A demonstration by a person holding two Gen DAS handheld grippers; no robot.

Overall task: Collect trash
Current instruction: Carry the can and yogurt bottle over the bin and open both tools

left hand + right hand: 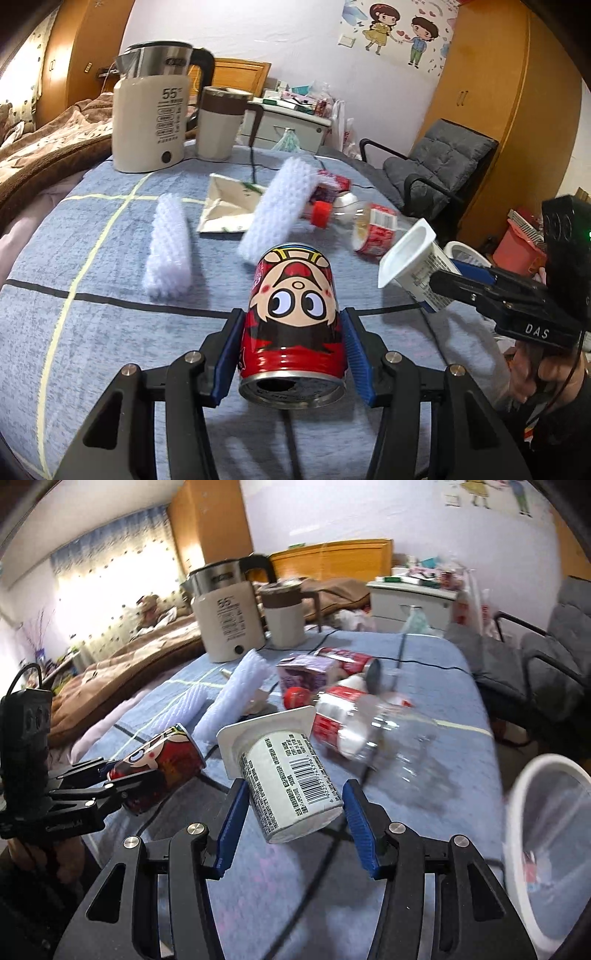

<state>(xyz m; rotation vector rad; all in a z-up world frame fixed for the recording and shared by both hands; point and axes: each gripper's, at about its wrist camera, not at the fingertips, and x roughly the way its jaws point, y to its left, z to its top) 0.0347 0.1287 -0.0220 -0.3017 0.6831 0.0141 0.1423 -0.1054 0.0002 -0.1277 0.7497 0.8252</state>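
My left gripper (293,325) is shut on a red cartoon drink can (295,306), held above the blue tablecloth (92,314); the can also shows in the right wrist view (159,764). My right gripper (291,805) is shut on a white yogurt cup (284,775), also seen in the left wrist view (413,266). Other trash lies on the table: a clear plastic bottle with a red cap (354,716), a flattened carton (225,206), a purple carton (303,675), two white foam sleeves (170,247) and a red can (343,657).
A white bin with a clear liner (546,849) stands right of the table. A kettle (151,110) and a beige mug (221,122) stand at the table's far edge, with a black cord (424,662) across it. A grey chair (436,162) is to the right.
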